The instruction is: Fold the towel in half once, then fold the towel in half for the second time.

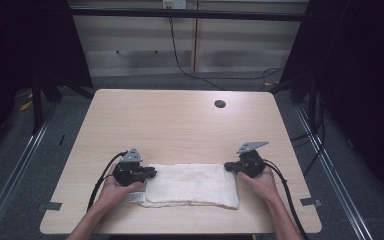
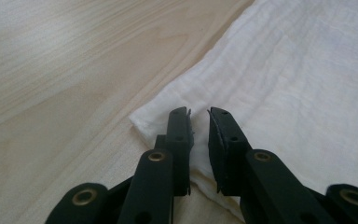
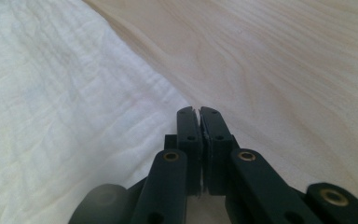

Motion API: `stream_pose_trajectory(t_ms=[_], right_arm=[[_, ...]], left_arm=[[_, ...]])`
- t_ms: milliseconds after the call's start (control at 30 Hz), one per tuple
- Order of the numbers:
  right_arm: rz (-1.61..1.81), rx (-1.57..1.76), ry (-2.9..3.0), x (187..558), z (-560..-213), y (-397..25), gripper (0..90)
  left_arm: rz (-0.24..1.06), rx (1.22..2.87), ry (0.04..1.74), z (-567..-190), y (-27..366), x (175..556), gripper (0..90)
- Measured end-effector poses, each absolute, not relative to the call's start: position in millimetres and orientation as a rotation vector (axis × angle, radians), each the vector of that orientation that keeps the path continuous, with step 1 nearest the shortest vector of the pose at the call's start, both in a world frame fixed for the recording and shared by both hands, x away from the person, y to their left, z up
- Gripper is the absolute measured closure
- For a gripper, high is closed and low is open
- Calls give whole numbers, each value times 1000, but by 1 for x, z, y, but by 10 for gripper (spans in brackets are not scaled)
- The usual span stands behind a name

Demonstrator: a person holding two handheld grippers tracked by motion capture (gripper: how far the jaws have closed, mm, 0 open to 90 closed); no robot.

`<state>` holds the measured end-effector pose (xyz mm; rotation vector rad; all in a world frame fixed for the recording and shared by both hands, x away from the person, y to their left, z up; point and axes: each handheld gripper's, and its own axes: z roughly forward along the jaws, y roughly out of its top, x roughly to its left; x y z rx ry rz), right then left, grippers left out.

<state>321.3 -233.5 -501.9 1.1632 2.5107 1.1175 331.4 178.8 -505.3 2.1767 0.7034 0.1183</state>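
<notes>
Your towel [image 1: 192,185] lies folded on the table [image 1: 180,120]; your left gripper [image 2: 199,114] sits slightly parted over its corner, your right gripper [image 3: 199,111] pinched closed at the other corner, probably before another fold.

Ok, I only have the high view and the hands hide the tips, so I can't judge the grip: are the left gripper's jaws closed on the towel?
Observer: No. The left gripper has a narrow gap between its jaws, which sit over a corner of the towel.
Operator: And the right one?
Observer: The right gripper has its jaws pressed together at the towel's edge. I cannot tell whether cloth is caught between them.
Operator: Is the left corner lifted?
Observer: It looks flat on the table.
</notes>
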Motion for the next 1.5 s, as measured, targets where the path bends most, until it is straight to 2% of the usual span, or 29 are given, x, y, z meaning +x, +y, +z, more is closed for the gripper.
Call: stream_pose_trajectory(t_ms=[233, 567, 800, 1100, 1500], right_arm=[[1151, 1167, 2479, 321, -498, -236, 887], [1177, 1168, 2465, 320, -494, -237, 888], [1171, 1174, 2465, 320, -494, -237, 888], [1171, 1164, 2466, 320, -494, -235, 888], [1179, 1156, 2469, 319, -494, -235, 888]], left_arm=[[114, 2179, 716, -504, 179, 332, 770], [122, 2097, 736, -484, 188, 341, 621], [133, 2079, 787, -477, 201, 357, 585], [106, 2083, 839, -483, 199, 374, 514], [32, 2148, 814, -492, 190, 376, 509]])
